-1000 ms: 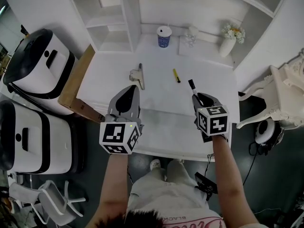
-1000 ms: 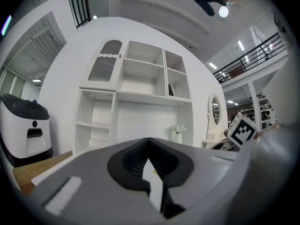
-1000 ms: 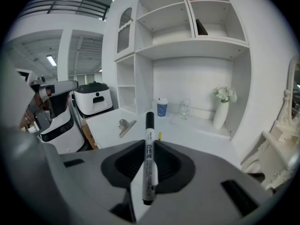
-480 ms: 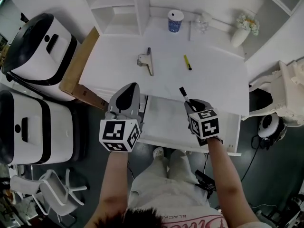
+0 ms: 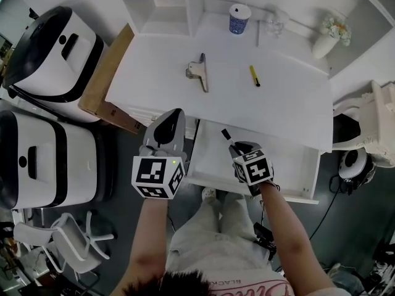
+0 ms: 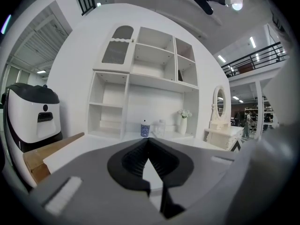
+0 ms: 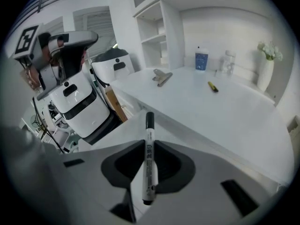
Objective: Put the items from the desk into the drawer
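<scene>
Where the right gripper (image 7: 149, 146) brings its two jaws in, I read them as narrow and pressed on the barrel of a white marker (image 7: 149, 165), with the black cap projecting forward past the tips. In the head view, this gripper (image 5: 234, 147) holds the marker (image 5: 226, 136) tilted over the left part of the open drawer (image 5: 290, 165). I cannot tell whether the cap touches the drawer floor. The left gripper (image 6: 148, 142) has its jaws together with nothing between them. It hangs (image 5: 171, 121) just beside the drawer's left edge, in front of the desk (image 5: 284, 103). On the desk lie a metal binder clip (image 5: 199, 74) and, apart to its right, a yellow pen (image 5: 254, 76). At the back stand a blue cup (image 5: 239, 18), a clear glass (image 5: 274, 24) and a white vase (image 5: 327, 42) of flowers.
</scene>
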Demonstrator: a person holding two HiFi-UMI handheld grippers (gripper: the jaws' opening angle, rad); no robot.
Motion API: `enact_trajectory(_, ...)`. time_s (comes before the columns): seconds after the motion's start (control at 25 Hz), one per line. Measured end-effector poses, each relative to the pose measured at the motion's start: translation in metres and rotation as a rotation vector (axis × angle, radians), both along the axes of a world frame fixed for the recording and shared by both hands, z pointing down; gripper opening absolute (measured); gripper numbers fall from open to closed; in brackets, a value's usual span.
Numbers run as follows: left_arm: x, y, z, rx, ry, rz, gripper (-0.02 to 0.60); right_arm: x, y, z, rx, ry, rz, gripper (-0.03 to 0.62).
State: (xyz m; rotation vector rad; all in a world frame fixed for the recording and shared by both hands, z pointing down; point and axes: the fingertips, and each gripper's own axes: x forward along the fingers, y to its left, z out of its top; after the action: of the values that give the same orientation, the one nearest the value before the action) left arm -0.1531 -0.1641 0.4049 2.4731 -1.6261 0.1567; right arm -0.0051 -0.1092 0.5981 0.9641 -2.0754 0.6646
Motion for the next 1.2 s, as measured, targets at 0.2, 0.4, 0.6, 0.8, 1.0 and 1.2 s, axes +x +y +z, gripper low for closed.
enact_trajectory(0.2, -0.004, -0.004, 0.011, -0.018, -0.011, -0.004, 0.009, -0.013, 0.010, 0.040, -0.084, 0.031, -0.039, 0.072)
enact_trajectory(0.4, -0.006, -0.006, 0.021, -0.029, -0.013, -0.002, 0.009, -0.025, 0.018, 0.074, -0.150, 0.070, -0.076, 0.072)
enact_trajectory(0.6, -0.009, -0.005, 0.032, -0.047, -0.014, -0.007, 0.009, -0.032, 0.024, 0.099, -0.210, 0.101, -0.096, 0.072)
enact_trajectory(0.8, -0.014, -0.003, 0.041, -0.060, -0.012, -0.015, 0.009, -0.038, 0.025, 0.116, -0.228, 0.145, -0.152, 0.072)
enact_trajectory(1.0, -0.021, -0.001, 0.047, -0.074, -0.016, -0.025, 0.009, -0.042, 0.026, 0.128, -0.228, 0.208, -0.213, 0.072)
enact_trajectory(1.2, -0.022, 0.002, 0.051, -0.084, -0.011, -0.029, 0.009, -0.042, 0.028, 0.131, -0.246, 0.228, -0.207, 0.072)
